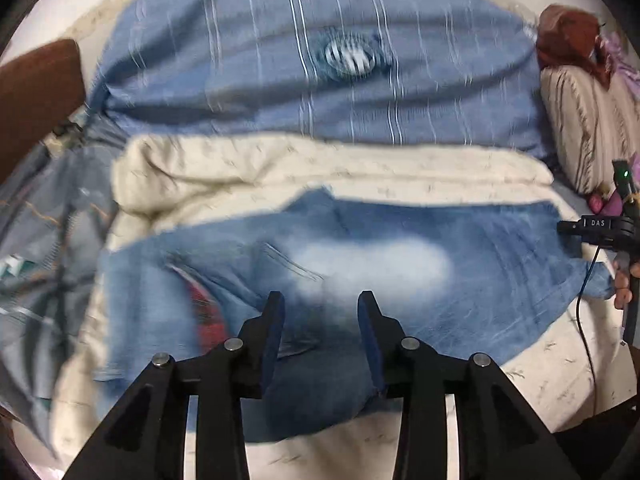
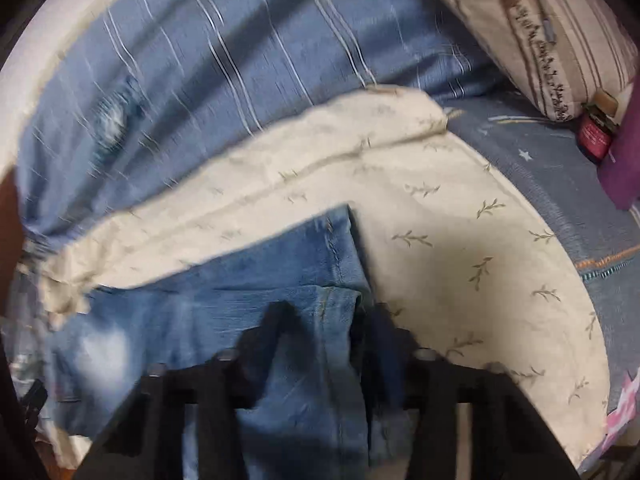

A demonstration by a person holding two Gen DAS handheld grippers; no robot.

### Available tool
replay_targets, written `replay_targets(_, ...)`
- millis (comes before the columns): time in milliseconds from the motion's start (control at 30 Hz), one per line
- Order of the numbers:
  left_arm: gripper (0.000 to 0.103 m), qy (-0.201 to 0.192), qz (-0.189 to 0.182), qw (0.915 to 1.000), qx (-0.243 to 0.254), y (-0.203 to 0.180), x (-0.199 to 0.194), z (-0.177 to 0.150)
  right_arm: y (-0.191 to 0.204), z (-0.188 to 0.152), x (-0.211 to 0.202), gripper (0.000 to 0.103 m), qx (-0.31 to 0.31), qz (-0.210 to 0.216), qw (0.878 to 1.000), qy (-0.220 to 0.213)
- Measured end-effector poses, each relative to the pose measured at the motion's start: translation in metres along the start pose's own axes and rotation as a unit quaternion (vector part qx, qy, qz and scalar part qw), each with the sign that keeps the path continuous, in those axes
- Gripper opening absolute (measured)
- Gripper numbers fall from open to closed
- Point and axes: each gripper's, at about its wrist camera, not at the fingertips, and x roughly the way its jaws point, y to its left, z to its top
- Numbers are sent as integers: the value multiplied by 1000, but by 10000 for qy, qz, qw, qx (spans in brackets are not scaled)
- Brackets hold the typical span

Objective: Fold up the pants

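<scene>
Blue jeans [image 1: 380,256] with a faded white patch lie spread across a cream leaf-print quilt [image 1: 280,168] on a bed. My left gripper [image 1: 321,304] hovers low over the middle of the jeans, jaws apart, with denim under and between the fingers but not pinched. In the right wrist view the jeans' leg end [image 2: 280,280] runs up between the fingers of my right gripper [image 2: 330,316], which is shut on the cloth near its hem. The picture there is blurred. A hand [image 1: 622,280] shows at the right edge of the left wrist view, by the jeans' leg end.
A blue striped blanket [image 1: 320,80] covers the far side of the bed. A striped pillow [image 2: 560,40] and a small red bottle [image 2: 596,136] lie at the far right. A brown headboard piece [image 1: 36,96] stands left. A patterned grey-blue sheet [image 2: 580,208] lies beyond the quilt's edge.
</scene>
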Motion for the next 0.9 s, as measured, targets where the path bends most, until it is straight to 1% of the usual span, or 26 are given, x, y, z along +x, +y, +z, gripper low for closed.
replay_targets(33,39,87,-21,9999,-74,0,10,-4,4,0,4,22,-129,-194,9997,-34)
replay_targets(67,39,167,24,9998,-143,3,19,-12,8,-1,3,18,-236,-291,9992,-113)
replay_targets(133,39,251,143,9994,-186,10,31,-22,12,1,-8,14,-347,-214,9984,-380)
replay_targets(167,39,301,117,9993,-206,14,33,-23,16,2,-15,14,-426,-213,9973,-555)
replay_targets(200,39,300,65,9993,-224,14,34,-23,21,5,-26,14,-523,-245,9949,-827)
replay_targets(233,39,189,65,9996,-189,14,31,-21,22,9,-29,14,-545,-234,9936,-959)
replay_targets(267,39,80,142,9998,-105,12,29,-20,23,14,-35,13,-540,-203,9922,-1101)
replay_targets(300,41,-38,334,9994,21,10,27,-20,26,21,-40,13,-563,-176,9900,-1282)
replay_targets(333,44,-150,577,9981,135,8,27,-20,31,27,-40,13,-623,-203,9886,-1356)
replay_targets(367,50,-202,675,9974,156,9,27,-20,35,32,-37,13,-683,-271,9877,-1383)
replay_targets(400,53,-222,678,9974,93,12,26,-19,38,40,-26,13,-683,-386,9874,-1375)
replay_targets(433,53,-210,620,9979,-21,16,26,-20,37,43,-20,13,-635,-449,9873,-1384)
replay_targets(500,53,-143,465,9985,-230,24,27,-20,28,49,3,14,-429,-782,9854,-1450)
replay_targets(533,53,-127,434,9986,-263,28,25,-21,22,50,13,14,-303,-835,9871,-1331)
replay_targets(567,53,-143,424,9986,-268,30,22,-21,10,52,28,14,-43,-836,9917,-977)
replay_targets(600,53,-170,404,9986,-280,31,19,-22,-2,53,37,14,275,-782,9946,-628)
replay_targets(633,53,-225,338,9987,-319,35,15,-23,-12,51,37,14,619,-617,9949,-498)
replay_targets(667,53,-308,247,9985,-375,38,11,-23,-21,47,30,14,906,-397,9934,-586)
replay_targets(700,55,-443,188,9979,-427,42,3,-24,-25,40,11,14,1078,-227,9899,-897)
replay_targets(733,58,-598,287,9968,-442,45,-5,-24,-23,35,-2,15,1027,-248,9883,-1099)
replay_targets(767,67,-729,406,9955,-444,46,-8,-22,-19,30,-15,17,919,-263,9873,-1269)
replay_targets(800,74,-874,511,9938,-459,49,-14,-22,-7,21,-32,17,725,-126,9870,-1430)
replay_targets(833,76,-1030,569,9917,-522,54,-23,-22,2,14,-41,17,583,51,9876,-1459)
replay_targets(867,79,-1071,593,9909,-565,57,-25,-22,18,4,-51,17,323,292,9885,-1449)
replay_targets(900,81,-1069,655,9902,-611,60,-26,-22,34,-5,-56,17,47,394,9888,-1439)
